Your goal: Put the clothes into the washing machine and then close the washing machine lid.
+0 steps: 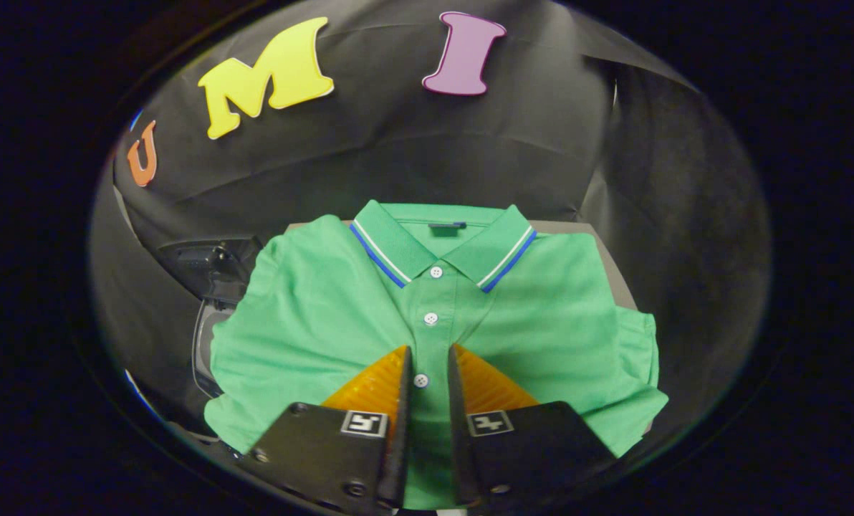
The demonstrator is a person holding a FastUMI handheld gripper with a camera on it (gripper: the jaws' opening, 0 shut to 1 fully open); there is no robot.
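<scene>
Black cloth wall behind; tool (428, 358) fingers nearly together, pinching green polo shirt (327, 315) placket; dark machine (208, 276) alongside.

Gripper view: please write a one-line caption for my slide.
Gripper fingers close together over the button placket of a folded green polo shirt, with a strip of fabric between them.

The polo shirt (327, 315) is plain bright green, its collar (398, 247) edged with a white and a blue stripe. Small white buttons (430, 317) run down its front. Beside its left sleeve sits a black machine (205, 269) with a pale grey rim.

The gripper (427, 358) has its fingers narrowly parted over the green placket.
</scene>
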